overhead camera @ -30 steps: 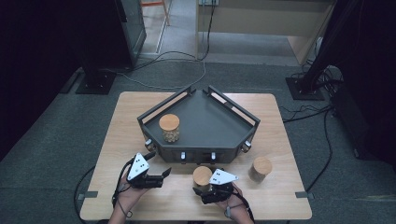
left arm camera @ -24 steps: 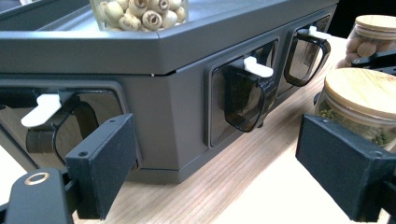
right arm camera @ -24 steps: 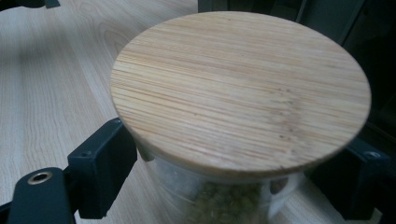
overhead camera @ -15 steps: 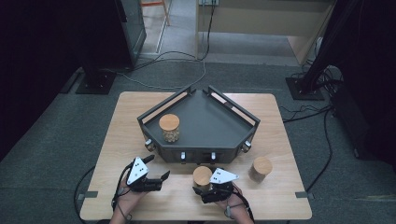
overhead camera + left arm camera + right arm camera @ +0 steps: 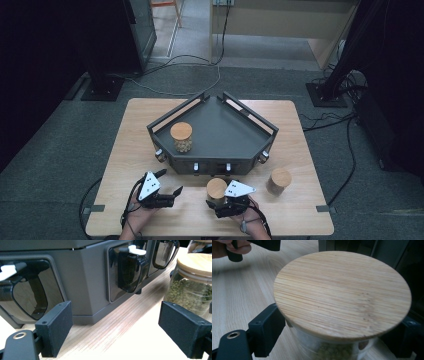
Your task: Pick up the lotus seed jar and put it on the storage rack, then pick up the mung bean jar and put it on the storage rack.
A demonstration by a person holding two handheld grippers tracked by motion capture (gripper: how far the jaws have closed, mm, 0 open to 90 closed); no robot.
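Observation:
A glass jar of green beans with a round wooden lid (image 5: pixel 216 188) stands on the wooden table in front of the dark grey tray (image 5: pixel 220 165). My right gripper (image 5: pixel 216 199) is shut on that jar (image 5: pixel 342 295), with one black jaw pressed on each side of the glass just under the lid. My left gripper (image 5: pixel 170 181) hovers open to the jar's left, nothing between its jaws (image 5: pixel 115 332). It faces the tray's front wall (image 5: pixel 82 277), and the same jar (image 5: pixel 191 288) shows at the right. A second lidded jar (image 5: pixel 181 136) stands inside the tray.
A third wooden-lidded jar (image 5: pixel 278 181) stands on the table right of my right gripper. The tray's front carries black latches with white tabs (image 5: pixel 132 267). The table (image 5: pixel 300 215) has bare wood along its near edge and both sides. Cables lie on the floor beyond.
My left gripper has drifted slightly toward the table's near edge. The right gripper and its jar have stayed put.

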